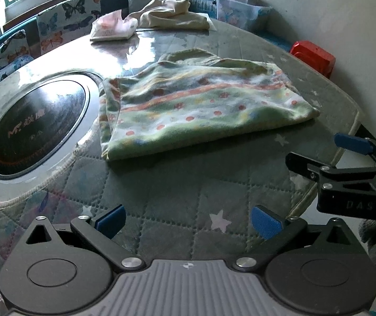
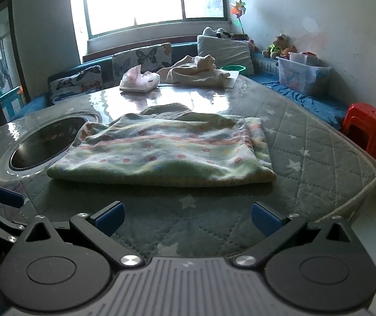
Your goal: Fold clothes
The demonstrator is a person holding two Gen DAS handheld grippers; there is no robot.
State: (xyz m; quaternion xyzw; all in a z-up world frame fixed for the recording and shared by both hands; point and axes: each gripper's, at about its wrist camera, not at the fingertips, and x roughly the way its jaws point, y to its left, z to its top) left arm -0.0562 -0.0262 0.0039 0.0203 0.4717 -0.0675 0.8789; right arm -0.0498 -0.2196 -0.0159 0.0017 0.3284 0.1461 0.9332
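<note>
A folded green fleece blanket with orange dots [image 1: 201, 105] is seen lying crosswise ahead of both released, empty tongs, left [image 1: 188, 222] and right [image 2: 186, 218], about equally near.

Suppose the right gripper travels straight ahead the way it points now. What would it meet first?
Probably the near folded edge of the green patterned fleece garment, lying flat on the grey quilted table cover. The open right gripper faces it across bare cover, though depth is uncertain.
</note>
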